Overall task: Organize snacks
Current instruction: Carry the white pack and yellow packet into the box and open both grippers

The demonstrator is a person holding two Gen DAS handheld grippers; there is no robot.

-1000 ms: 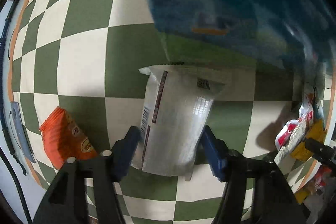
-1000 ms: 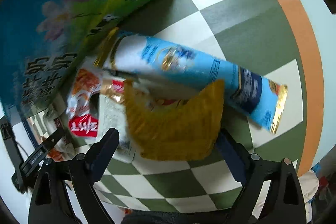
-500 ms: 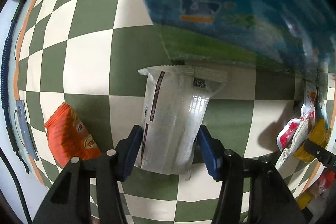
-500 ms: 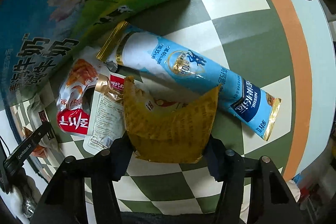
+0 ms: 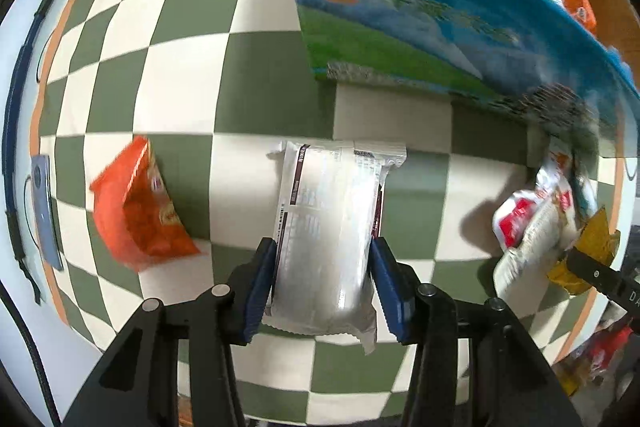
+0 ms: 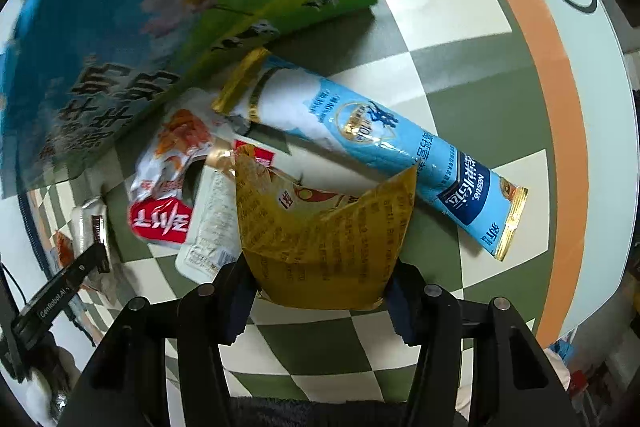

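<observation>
Both hands are in the pick-up step. The big blue-and-green carton [image 5: 420, 27], open-topped with packets already showing inside, looks like the collecting box, and everything else sits around it on the green-and-cream checked cloth [image 5: 120, 67].

Just in front of the carton's long side, the left gripper [image 5: 324, 279] has been closing its jaws and now clamps the white snack pack [image 5: 332, 227] by its edges. By the carton's corner, the right gripper [image 6: 320, 291] has also just closed in and pinches the crumpled yellow packet [image 6: 320, 235], which buckles between the pads.

Next — I judge — each pack must rise clear of the carton's wall and be released inside.

Left on the cloth near the carton: a long light-blue tube pack [image 6: 380, 147], a red-and-white pouch [image 6: 168, 195], an orange bag [image 5: 136, 211].
</observation>
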